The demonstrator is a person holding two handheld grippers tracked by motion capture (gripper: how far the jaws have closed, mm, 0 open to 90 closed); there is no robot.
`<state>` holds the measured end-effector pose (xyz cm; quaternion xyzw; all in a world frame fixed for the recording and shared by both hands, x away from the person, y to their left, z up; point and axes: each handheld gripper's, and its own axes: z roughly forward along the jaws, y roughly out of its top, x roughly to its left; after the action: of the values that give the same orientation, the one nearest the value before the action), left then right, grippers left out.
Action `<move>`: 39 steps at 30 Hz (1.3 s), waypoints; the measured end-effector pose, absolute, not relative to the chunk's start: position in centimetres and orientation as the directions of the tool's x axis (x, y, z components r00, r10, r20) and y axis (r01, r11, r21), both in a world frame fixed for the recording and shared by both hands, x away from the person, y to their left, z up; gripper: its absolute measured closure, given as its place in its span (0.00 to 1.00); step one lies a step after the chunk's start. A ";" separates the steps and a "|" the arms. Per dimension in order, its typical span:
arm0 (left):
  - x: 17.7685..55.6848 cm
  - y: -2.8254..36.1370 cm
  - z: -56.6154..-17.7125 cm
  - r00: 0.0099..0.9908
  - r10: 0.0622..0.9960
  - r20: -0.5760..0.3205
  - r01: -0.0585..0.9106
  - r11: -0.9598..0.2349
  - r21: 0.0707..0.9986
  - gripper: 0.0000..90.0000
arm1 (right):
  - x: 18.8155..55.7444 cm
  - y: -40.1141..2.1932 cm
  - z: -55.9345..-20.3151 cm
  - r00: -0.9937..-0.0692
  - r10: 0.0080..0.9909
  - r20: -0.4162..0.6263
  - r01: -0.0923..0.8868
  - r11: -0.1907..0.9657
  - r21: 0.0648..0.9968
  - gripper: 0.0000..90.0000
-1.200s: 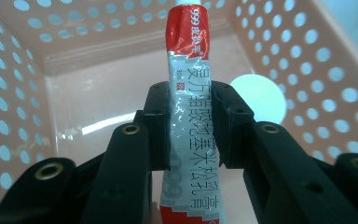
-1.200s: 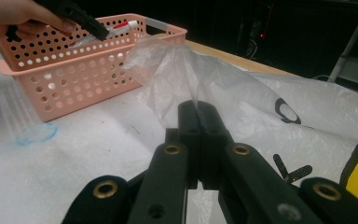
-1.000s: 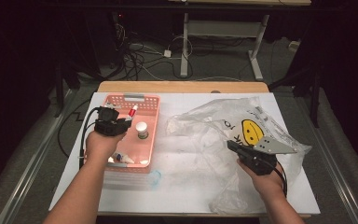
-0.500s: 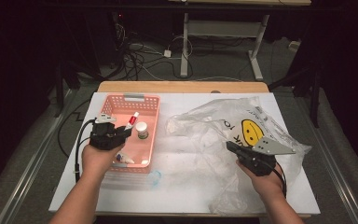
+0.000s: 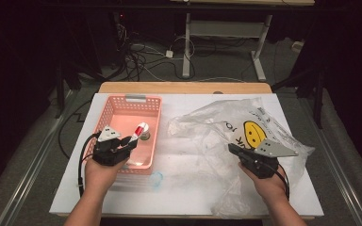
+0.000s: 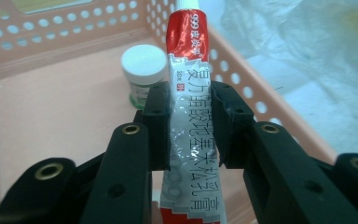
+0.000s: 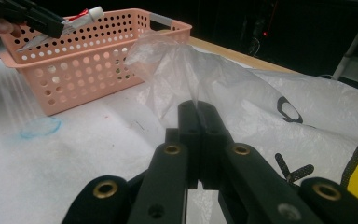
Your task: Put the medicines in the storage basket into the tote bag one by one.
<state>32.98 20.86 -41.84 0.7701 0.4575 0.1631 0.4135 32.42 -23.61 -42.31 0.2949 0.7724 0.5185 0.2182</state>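
- Notably, the ointment tube (image 6: 189,112), red-and-white with a white cap, is clamped mid-body by the left gripper (image 6: 189,122) fingers above the pink basket (image 5: 122,106), presumably for transfer.
- Beside it, a white-lidded jar (image 6: 143,70) stands inside.
- Right gripper (image 7: 199,122) fingers pinch the plastic bag (image 7: 186,70), lifting an edge off the surface (image 5: 188,183).

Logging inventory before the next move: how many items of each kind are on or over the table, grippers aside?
Pink perforated basket: 1
Red-and-white ointment tube, clamped in the left gripper: 1
White-lidded small jar in the basket: 1
Clear plastic bag with a smiley face, pinched by the right gripper: 1
Total: 4
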 end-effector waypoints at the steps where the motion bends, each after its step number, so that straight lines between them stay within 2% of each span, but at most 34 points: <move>1: 32.8 20.7 -41.8 0.539 0.832 -0.132 0.556 -0.234 0.797 0.75 | 32.4 -23.6 -42.3 -0.731 0.681 -0.030 0.232 0.289 0.929 1.00; 13: 31.3 18.7 -40.1 0.618 0.776 -0.128 0.495 -0.257 0.830 0.75 | 32.4 -23.6 -42.2 -0.730 0.682 -0.037 0.226 0.292 0.929 1.00; 26: 30.5 16.6 -39.7 0.671 0.728 -0.143 0.469 -0.266 0.842 0.75 | 32.2 -23.5 -42.1 -0.735 0.678 -0.033 0.223 0.287 0.932 1.00; 29: 30.4 16.0 -39.7 0.691 0.702 -0.172 0.471 -0.256 0.844 0.75 | 32.3 -23.6 -42.1 -0.734 0.679 -0.034 0.222 0.286 0.932 1.00; 39: 29.7 13.9 -39.8 0.731 0.662 -0.165 0.452 -0.288 0.844 0.75 | 32.2 -23.6 -42.0 -0.734 0.679 -0.034 0.220 0.284 0.933 1.00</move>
<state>29.71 13.88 -39.78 0.7952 0.3504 0.1088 0.4828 32.24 -23.64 -41.98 0.2915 0.7706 0.5225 0.2196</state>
